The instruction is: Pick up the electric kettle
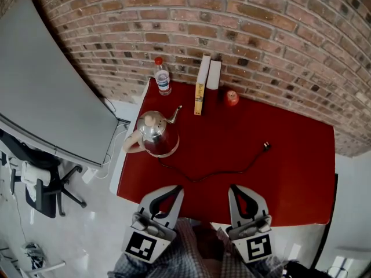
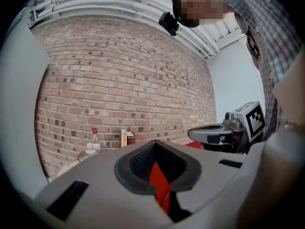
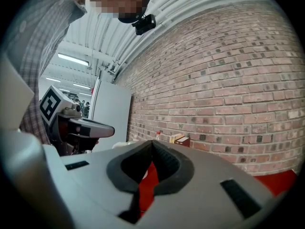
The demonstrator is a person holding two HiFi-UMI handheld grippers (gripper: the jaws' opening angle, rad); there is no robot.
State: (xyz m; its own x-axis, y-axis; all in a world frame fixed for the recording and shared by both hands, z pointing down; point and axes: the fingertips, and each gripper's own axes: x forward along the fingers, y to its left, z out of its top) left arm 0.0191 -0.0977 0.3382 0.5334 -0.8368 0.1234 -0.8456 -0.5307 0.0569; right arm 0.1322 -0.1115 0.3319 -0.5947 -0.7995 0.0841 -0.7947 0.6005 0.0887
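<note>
A steel electric kettle (image 1: 157, 133) with a cream handle and a thin spout stands near the left edge of the red table (image 1: 290, 178). Its black cord (image 1: 232, 171) trails right to a loose plug (image 1: 266, 146). My left gripper (image 1: 178, 189) is shut and empty at the table's near edge, below and a little right of the kettle. My right gripper (image 1: 233, 188) is also shut and empty, beside it. In the left gripper view the shut gripper (image 2: 155, 141) hides most of the kettle (image 2: 87, 151). In the right gripper view the gripper (image 3: 152, 142) points toward the brick wall.
A water bottle (image 1: 163, 77), upright books (image 1: 203, 83) and a small red object (image 1: 232, 98) stand against the brick wall (image 1: 261, 33) at the table's back. A grey panel (image 1: 46, 91) and an office chair (image 1: 40, 184) are to the left.
</note>
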